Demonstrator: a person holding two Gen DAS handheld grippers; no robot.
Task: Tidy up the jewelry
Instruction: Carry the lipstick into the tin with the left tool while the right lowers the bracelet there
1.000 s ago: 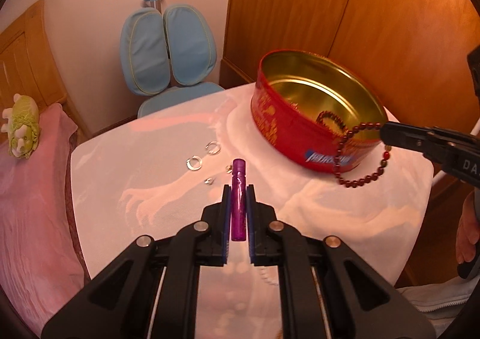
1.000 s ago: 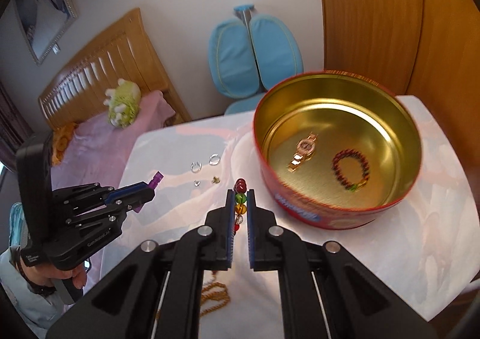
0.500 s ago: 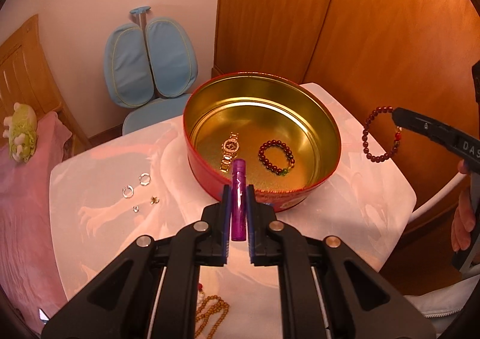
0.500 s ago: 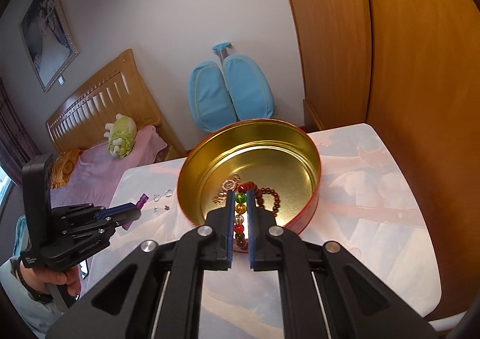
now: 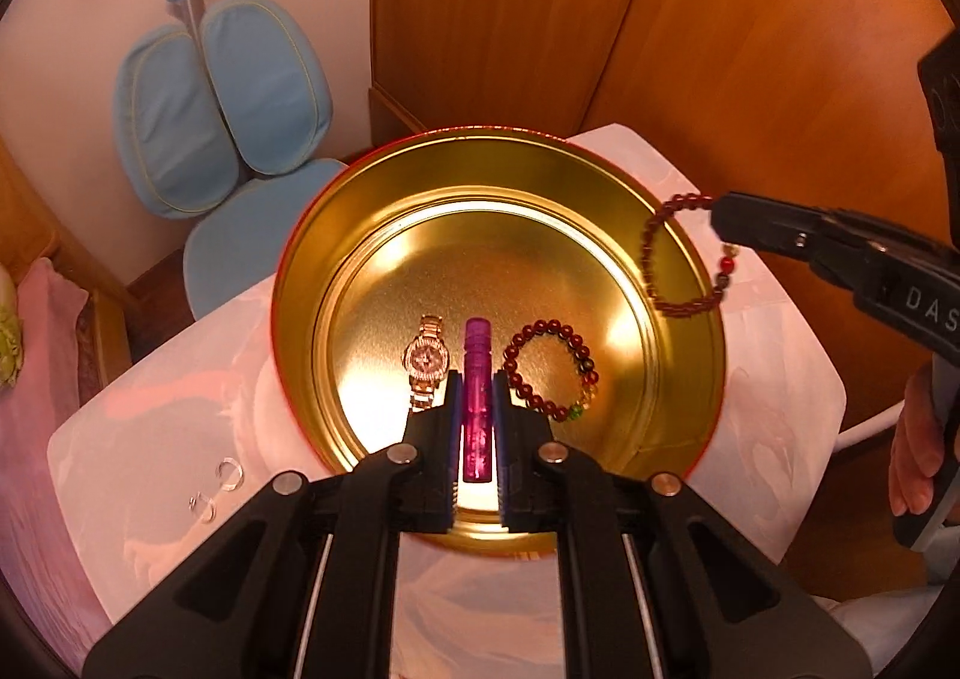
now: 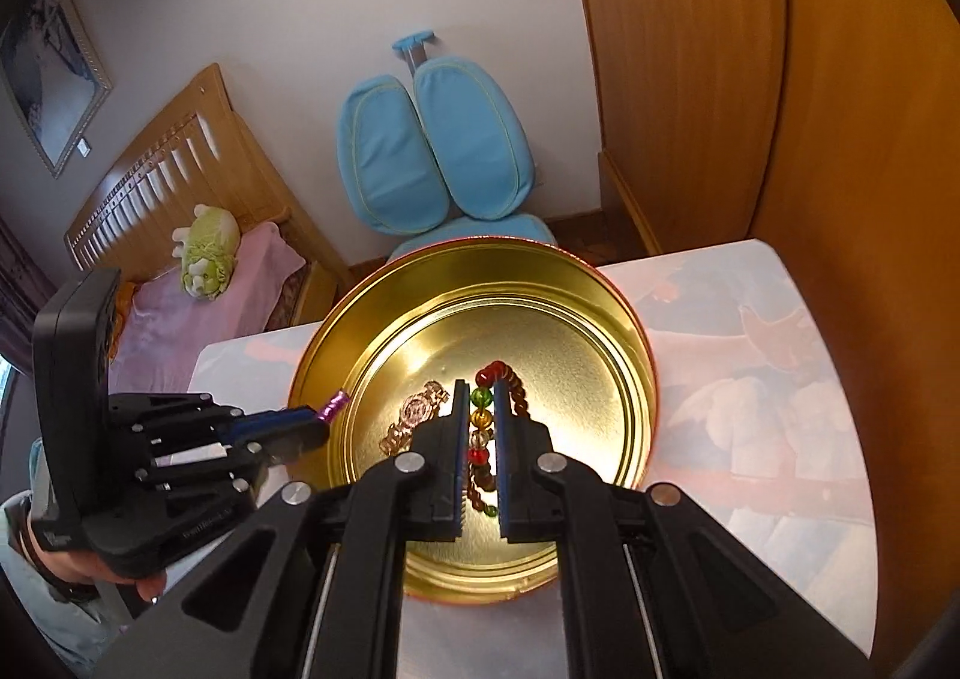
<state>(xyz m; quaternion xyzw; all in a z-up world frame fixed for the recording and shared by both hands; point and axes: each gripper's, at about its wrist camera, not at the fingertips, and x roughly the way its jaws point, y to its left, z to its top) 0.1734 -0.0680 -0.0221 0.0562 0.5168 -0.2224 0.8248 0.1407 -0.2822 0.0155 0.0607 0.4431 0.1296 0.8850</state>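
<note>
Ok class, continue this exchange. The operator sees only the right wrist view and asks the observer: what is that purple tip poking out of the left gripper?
Observer: A purple tube, clamped lengthwise in the left gripper above the floor of the tin.
Operator: How does my bracelet hang?
Observer: The held bracelet dangles as an open loop from the right gripper, over the tin's right rim.
Operator: Is anything lying outside the tin?
Observer: Small rings lie on the table, left of the tin.
</note>
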